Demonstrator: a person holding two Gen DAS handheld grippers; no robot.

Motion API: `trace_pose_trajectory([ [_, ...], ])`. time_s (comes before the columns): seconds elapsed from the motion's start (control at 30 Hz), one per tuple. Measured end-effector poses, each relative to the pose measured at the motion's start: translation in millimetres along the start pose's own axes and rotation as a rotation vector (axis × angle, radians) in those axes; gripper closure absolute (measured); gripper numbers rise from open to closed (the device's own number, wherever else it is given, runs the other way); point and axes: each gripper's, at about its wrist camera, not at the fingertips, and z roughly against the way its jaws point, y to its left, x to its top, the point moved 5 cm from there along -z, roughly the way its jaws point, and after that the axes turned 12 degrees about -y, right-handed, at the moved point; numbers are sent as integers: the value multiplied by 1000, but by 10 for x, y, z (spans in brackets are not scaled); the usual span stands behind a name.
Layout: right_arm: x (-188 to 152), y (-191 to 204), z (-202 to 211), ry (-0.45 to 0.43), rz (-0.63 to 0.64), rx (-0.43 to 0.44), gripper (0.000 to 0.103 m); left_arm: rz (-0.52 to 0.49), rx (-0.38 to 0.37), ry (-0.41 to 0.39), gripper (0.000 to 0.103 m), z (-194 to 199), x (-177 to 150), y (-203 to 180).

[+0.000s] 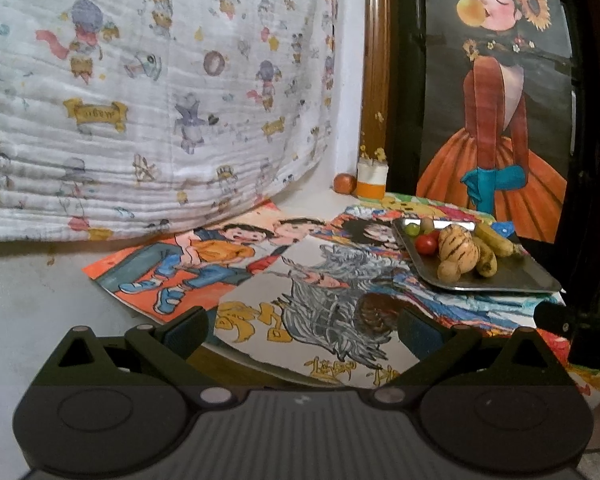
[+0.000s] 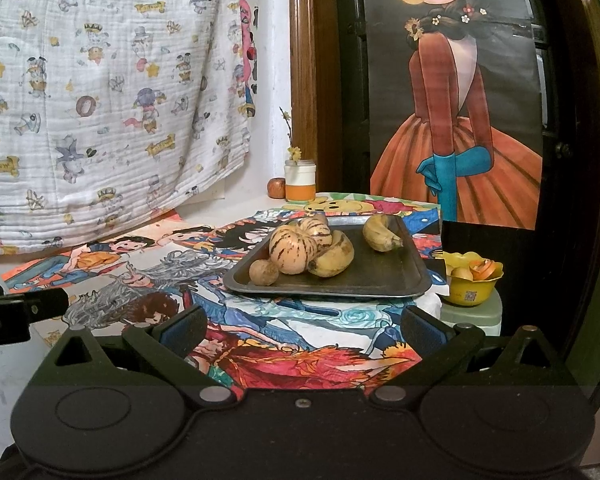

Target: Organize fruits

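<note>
A dark metal tray (image 2: 380,280) sits on a table covered with cartoon drawings. It holds striped melons (image 2: 287,250), a small brown fruit (image 2: 263,272) and two bananas (image 2: 381,233). In the left wrist view the tray (image 1: 512,278) is at the right, and a red tomato (image 1: 426,244) and a green grape (image 1: 411,229) also show on it. My left gripper (image 1: 302,330) is open and empty, low over the drawings, left of the tray. My right gripper (image 2: 302,330) is open and empty in front of the tray.
A yellow bowl (image 2: 474,284) with fruit pieces stands on a stool right of the tray. A white and orange jar (image 2: 299,180) and a small apple (image 2: 277,188) stand at the back by the wall. A patterned cloth (image 1: 140,100) hangs at the left.
</note>
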Motion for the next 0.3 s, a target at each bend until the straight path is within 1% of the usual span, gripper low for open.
trace_pose_trajectory([
  [0.07,-2,12,11,1,0,1,0,3,-3,-11,0,14,20,3],
  [0.3,-10,73,75,5,-1,3,0,10,-4,-11,0,12,45,31],
])
